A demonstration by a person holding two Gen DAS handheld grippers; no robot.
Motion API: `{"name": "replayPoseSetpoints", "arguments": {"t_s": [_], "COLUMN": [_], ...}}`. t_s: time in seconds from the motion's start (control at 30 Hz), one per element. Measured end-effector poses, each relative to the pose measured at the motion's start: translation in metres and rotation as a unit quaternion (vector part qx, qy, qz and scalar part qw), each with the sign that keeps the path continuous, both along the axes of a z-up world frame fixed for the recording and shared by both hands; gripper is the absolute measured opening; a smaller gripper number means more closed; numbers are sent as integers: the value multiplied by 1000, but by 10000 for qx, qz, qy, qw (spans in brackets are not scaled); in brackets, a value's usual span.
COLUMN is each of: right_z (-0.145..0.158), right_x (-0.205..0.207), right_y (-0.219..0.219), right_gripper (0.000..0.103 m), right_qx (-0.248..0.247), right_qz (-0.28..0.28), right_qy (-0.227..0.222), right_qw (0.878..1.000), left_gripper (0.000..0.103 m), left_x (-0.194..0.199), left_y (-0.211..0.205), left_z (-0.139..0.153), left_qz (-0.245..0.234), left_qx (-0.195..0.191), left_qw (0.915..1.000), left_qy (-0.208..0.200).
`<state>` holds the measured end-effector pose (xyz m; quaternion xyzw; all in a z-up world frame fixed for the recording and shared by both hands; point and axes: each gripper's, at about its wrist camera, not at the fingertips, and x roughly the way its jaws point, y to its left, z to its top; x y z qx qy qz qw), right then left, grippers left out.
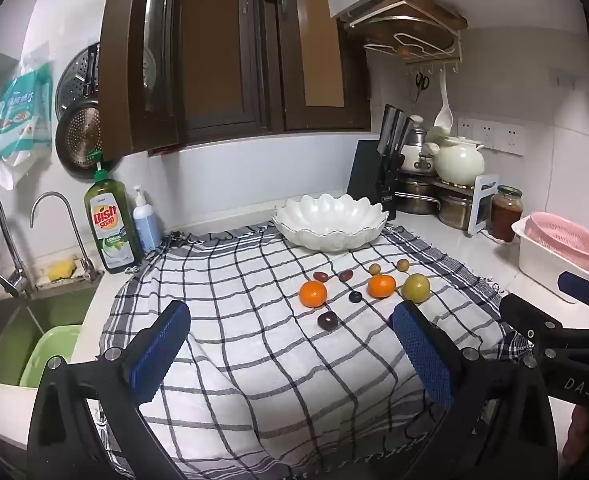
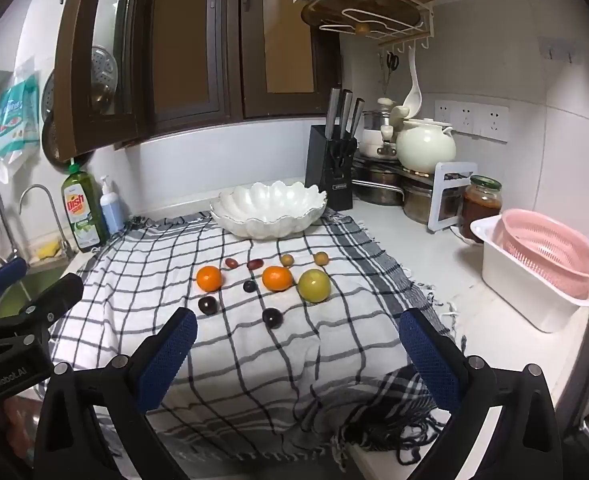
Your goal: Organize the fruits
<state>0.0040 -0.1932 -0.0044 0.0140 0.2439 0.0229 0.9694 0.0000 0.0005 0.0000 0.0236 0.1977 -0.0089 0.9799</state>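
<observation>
Both the left gripper [image 1: 290, 344] and right gripper [image 2: 298, 352] hover with jaws wide and empty before loose fruits [image 2: 278, 278] on the checked cloth [image 2: 234, 360], just in front of the white bowl [image 2: 268, 210] (round fruit could roll if nudged).

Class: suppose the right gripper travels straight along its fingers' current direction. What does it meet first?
Probably the dark plum lying on the checked cloth, ahead of the open right gripper; depth is uncertain.

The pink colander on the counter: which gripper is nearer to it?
Right. The right gripper hovers over the cloth's near edge, the pink colander just beyond its right side; the left gripper sits farther left, toward the sink.
</observation>
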Motion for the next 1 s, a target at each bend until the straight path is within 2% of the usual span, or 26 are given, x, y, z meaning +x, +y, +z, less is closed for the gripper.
{"name": "replayPoseSetpoints", "arguments": {"t_s": [0.07,0.17,0.4,1.0], "right_z": [-1,-3,3,7], "right_x": [-1,-3,0,-7], "right_y": [1,3,-10,-2], "right_gripper": [102,102,102,102], "right_qx": [25,71,46,-149], "right_qz": [20,53,47,-43], "right_qy": [-47,-3,-3,-161], "right_qw": [10000,10000,10000,9998], "left_gripper": [103,103,103,103], "left_x": [0,-7,-8,-8], "left_y": [1,-5,-3,1], "left_z": [0,3,2,9], "left_qz": [-14,12,94,121], "left_qx": [-18,171,121,49], "left_qw": [10000,9998,9999,9999], "left_qy": [35,-84,-44,-75]}}
